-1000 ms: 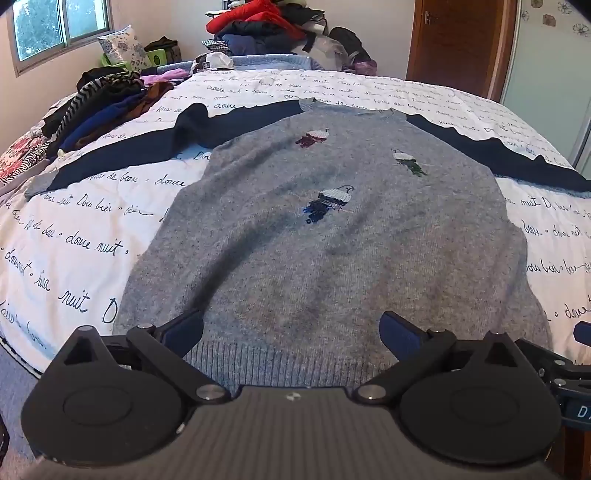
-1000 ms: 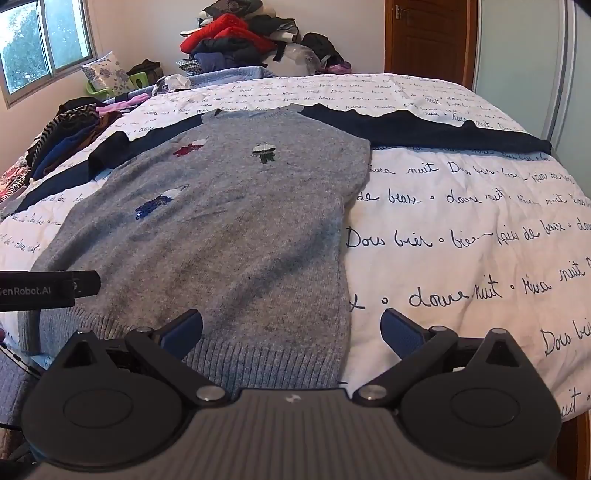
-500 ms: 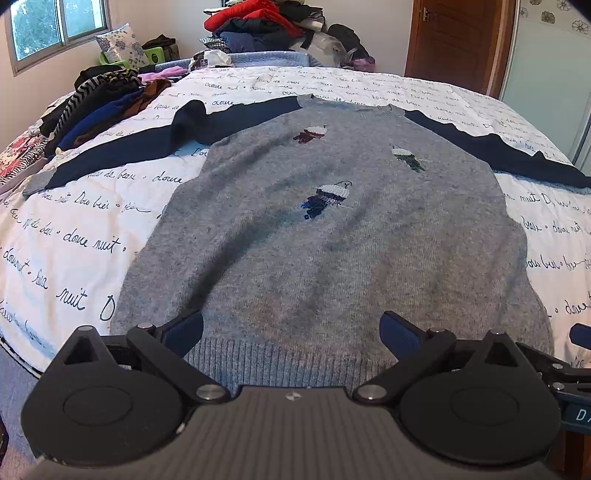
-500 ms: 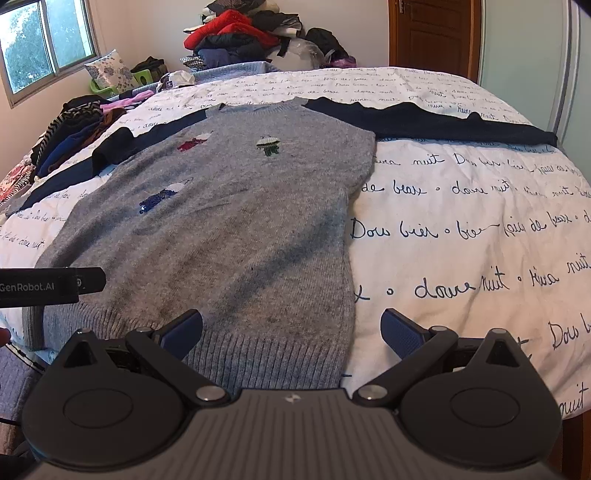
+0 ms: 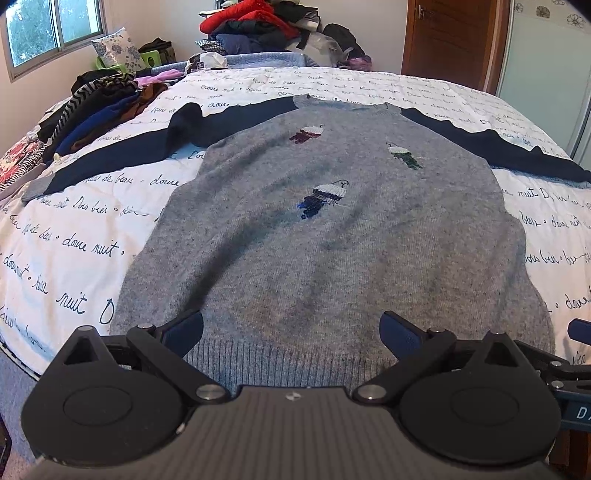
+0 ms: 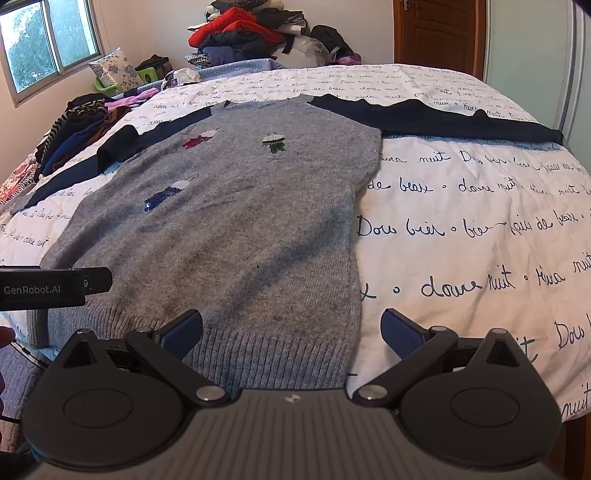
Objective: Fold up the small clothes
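A grey knit sweater (image 5: 332,251) with navy sleeves and three small embroidered figures lies flat, front up, on the bed; it also shows in the right wrist view (image 6: 236,236). Its sleeves are spread out to both sides. My left gripper (image 5: 291,328) is open and empty, hovering over the middle of the ribbed hem. My right gripper (image 6: 291,328) is open and empty above the hem's right corner, one finger over the sweater, the other over the bedspread. The left gripper's body (image 6: 51,286) shows at the right view's left edge.
The white bedspread (image 6: 461,229) carries dark handwriting print. A heap of clothes (image 5: 266,26) sits at the head of the bed, more folded clothes (image 5: 96,107) along its left side. A window (image 5: 51,29) is at left, a wooden door (image 5: 450,40) at the back right.
Both grippers have moved slightly forward over the hem; the sweater looks a little nearer. Both stay open. The sweater has not moved.
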Tool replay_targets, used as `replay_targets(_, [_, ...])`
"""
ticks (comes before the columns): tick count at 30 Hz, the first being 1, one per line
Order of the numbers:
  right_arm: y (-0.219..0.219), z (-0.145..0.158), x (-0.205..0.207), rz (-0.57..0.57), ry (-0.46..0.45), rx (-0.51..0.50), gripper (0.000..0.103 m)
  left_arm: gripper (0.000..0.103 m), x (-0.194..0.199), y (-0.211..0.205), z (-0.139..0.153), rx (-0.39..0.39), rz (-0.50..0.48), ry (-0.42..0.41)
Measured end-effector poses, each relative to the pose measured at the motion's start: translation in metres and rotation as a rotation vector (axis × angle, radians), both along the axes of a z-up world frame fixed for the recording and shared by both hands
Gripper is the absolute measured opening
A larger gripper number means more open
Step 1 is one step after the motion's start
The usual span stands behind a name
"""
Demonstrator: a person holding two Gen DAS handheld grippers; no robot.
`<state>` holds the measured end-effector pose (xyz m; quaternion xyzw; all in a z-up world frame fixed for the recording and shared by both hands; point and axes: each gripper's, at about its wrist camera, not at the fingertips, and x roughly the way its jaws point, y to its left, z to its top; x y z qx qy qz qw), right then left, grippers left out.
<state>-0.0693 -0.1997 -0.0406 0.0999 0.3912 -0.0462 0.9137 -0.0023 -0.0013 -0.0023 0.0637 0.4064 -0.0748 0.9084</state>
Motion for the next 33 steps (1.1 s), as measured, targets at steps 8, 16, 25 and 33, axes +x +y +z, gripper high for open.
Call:
replay_targets(8, [-0.0006, 0.0001, 0.0004, 0.001, 0.000, 0.003, 0.103, 0.101, -0.0001, -0.0010, -0.0006, 0.006, -0.005, 0.002])
replay_targets(16, [0.0011, -0.0015, 0.0006, 0.008, 0.004, 0.008, 0.103, 0.101, -0.0003, -0.0003, -0.0020, 0.009, -0.007, 0.004])
replay_targets(25, [0.0002, -0.0029, 0.0005, 0.006, 0.010, 0.019, 0.103, 0.101, -0.0006, -0.0006, -0.0041, 0.009, -0.009, 0.006])
replay_targets(33, [-0.0016, -0.0040, 0.0005, 0.002, 0.011, 0.023, 0.103, 0.101, 0.0001, -0.0014, -0.0069, 0.012, -0.008, 0.012])
